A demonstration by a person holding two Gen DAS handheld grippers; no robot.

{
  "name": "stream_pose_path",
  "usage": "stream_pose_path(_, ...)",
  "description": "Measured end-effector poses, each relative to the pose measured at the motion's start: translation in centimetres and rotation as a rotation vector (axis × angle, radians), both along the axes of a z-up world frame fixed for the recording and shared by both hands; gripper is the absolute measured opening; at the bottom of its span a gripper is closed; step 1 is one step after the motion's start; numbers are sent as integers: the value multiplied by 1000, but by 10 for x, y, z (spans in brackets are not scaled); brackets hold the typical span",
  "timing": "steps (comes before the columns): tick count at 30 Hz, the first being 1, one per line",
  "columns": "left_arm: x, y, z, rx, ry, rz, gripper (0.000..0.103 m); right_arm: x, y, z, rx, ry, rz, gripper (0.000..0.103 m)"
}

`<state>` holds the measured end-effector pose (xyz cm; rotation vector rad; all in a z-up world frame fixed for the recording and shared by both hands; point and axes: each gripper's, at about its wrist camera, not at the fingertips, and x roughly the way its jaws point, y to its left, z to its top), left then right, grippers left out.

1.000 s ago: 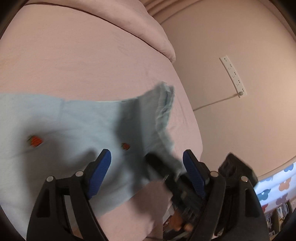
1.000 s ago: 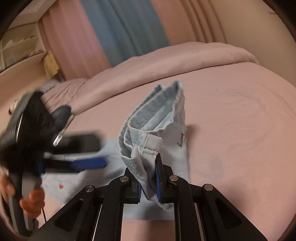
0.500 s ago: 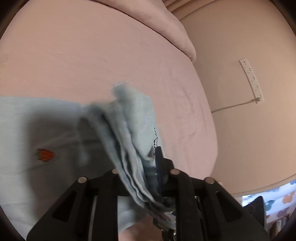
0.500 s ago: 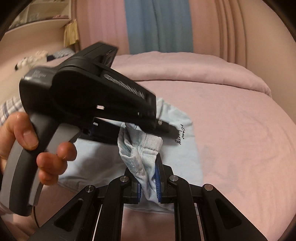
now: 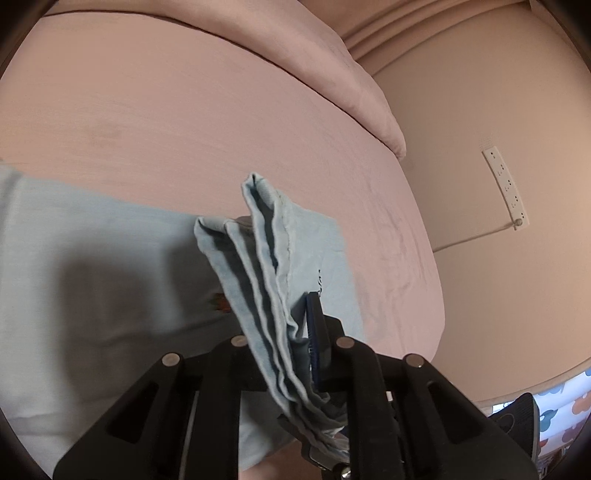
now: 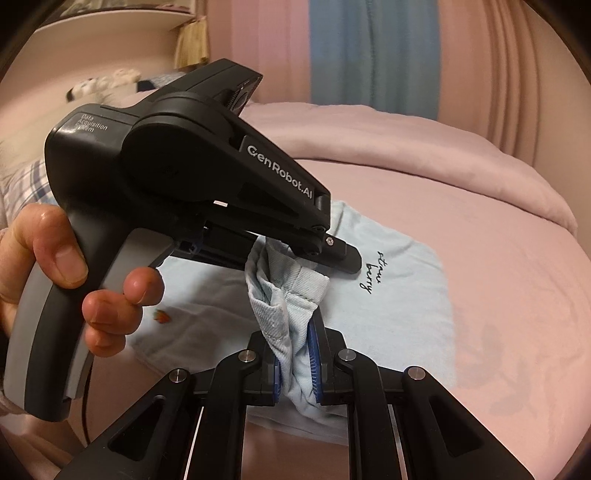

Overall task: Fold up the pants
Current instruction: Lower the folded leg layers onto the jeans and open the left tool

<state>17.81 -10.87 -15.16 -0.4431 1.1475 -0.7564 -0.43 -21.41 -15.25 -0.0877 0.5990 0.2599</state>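
Observation:
Light blue pants (image 5: 110,266) lie spread on the pink bed, with a small strawberry patch (image 5: 219,304) and dark lettering (image 6: 373,273). Their waistband (image 6: 291,291) is bunched into pleats and lifted off the bed. My left gripper (image 5: 295,332) is shut on these pleats, which stand up out of its jaws. In the right wrist view the left gripper (image 6: 347,260) comes in from the left, held by a hand (image 6: 55,254), and clamps the upper end of the bunch. My right gripper (image 6: 295,354) is shut on the lower end of the same waistband.
A pink sheet (image 5: 184,122) covers the bed, with a rolled pink duvet (image 6: 424,147) along its far side. Beyond the bed's right edge stands a wall with a white power strip (image 5: 506,184). Pink and blue curtains (image 6: 369,51) hang behind, and a shelf (image 6: 122,22) is at the upper left.
The left gripper, open a second ago, swung in beside the right one and closed on the bunched waistband. The right gripper kept its hold and rolled, and both carried the bunch sideways.

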Motion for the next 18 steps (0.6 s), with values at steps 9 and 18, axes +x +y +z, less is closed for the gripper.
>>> stream_pose_path(9,1,52,1,41,-31,72,12,10,35,-4,-35,21,99,14)
stream_pose_path(18,7,95,-1,93,-45,149,11,18,67,-9,-61,52,181,14)
